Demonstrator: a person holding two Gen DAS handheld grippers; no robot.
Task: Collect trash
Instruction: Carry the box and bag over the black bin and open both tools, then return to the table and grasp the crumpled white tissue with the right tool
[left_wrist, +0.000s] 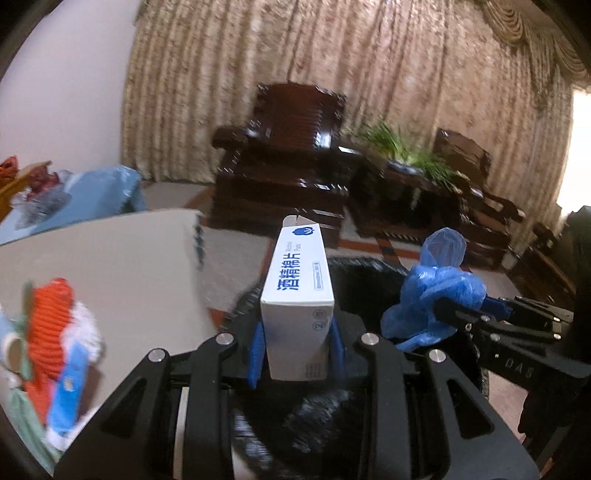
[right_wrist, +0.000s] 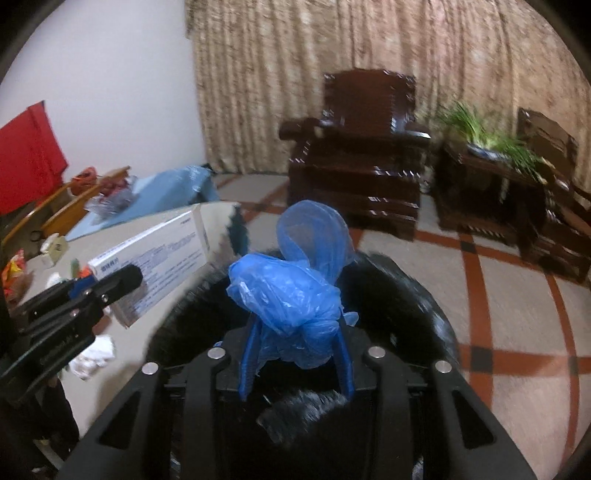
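My left gripper (left_wrist: 297, 332) is shut on a white carton with blue print (left_wrist: 295, 280), which stands upright between the blue pads. Below it gapes a bin lined with a black bag (left_wrist: 369, 273). At the right of that view my right gripper (left_wrist: 447, 314) reaches in, clamping a crumpled wad of blue plastic (left_wrist: 439, 288). In the right wrist view the same blue plastic (right_wrist: 288, 288) fills the gap between the pads of the right gripper (right_wrist: 297, 332), hanging over the black bin (right_wrist: 399, 295). The left gripper (right_wrist: 122, 280) holds the carton (right_wrist: 166, 258) at the left, over the bin's edge.
A pale tabletop (left_wrist: 110, 266) lies left of the bin, with a red knitted item (left_wrist: 51, 314) and a crumpled white tissue (right_wrist: 92, 356) on it. Behind stand a dark wooden armchair (left_wrist: 284, 155), a side table with a green plant (left_wrist: 406, 155), and curtains. Tiled floor spreads to the right.
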